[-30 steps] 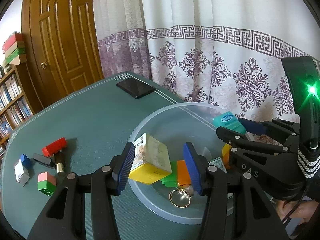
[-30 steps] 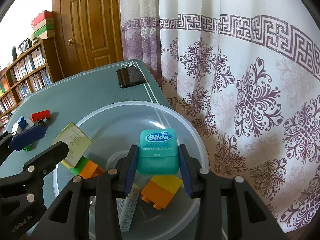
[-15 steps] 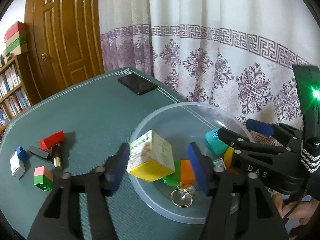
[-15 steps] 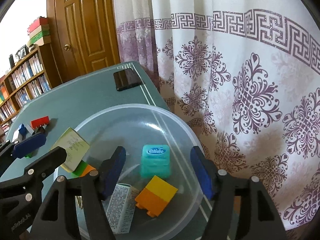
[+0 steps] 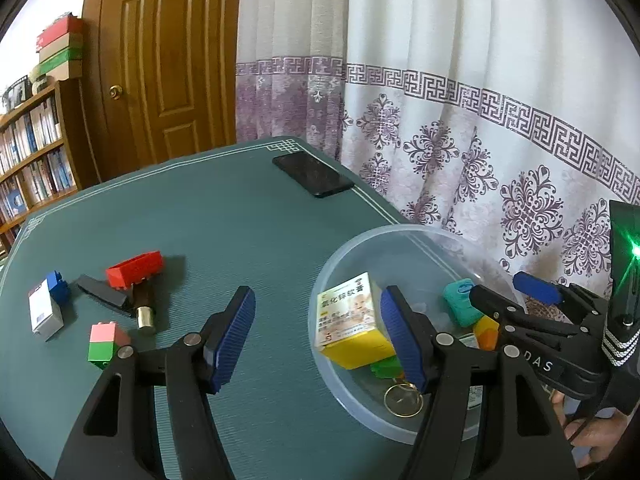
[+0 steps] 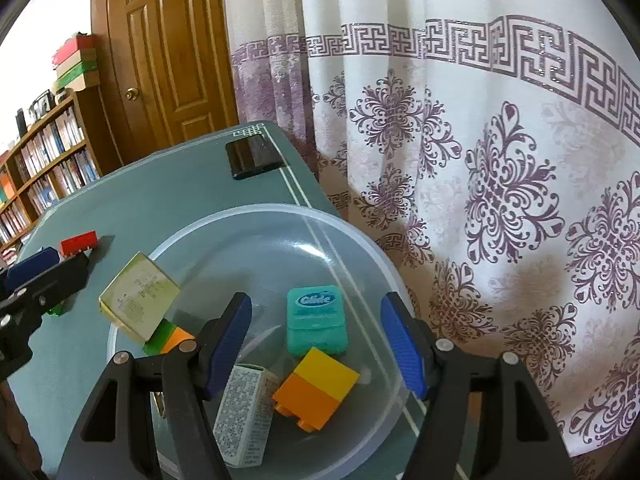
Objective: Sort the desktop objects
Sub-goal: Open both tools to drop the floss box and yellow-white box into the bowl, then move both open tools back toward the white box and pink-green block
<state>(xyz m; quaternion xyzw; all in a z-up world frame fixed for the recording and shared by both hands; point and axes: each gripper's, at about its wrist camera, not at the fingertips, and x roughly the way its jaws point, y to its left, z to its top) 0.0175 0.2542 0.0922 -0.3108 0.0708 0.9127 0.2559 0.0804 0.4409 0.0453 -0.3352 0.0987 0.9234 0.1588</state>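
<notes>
A brown panelled wooden door (image 5: 160, 64) with a round brass knob (image 5: 115, 91) stands at the back of the room, set in a pale wall. To its left runs a dark wooden bookshelf (image 5: 36, 152) packed with upright books, and a few flat boxes (image 5: 60, 52) (red, tan and green) are stacked on top. Right of the door hangs a white curtain (image 6: 460, 140) printed with purple floral medallions and a purple key-pattern band; its folds fall behind the far edge of the table (image 5: 224, 216), which has a dull green top with a thin white border line. Even, soft daylight fills the room.
</notes>
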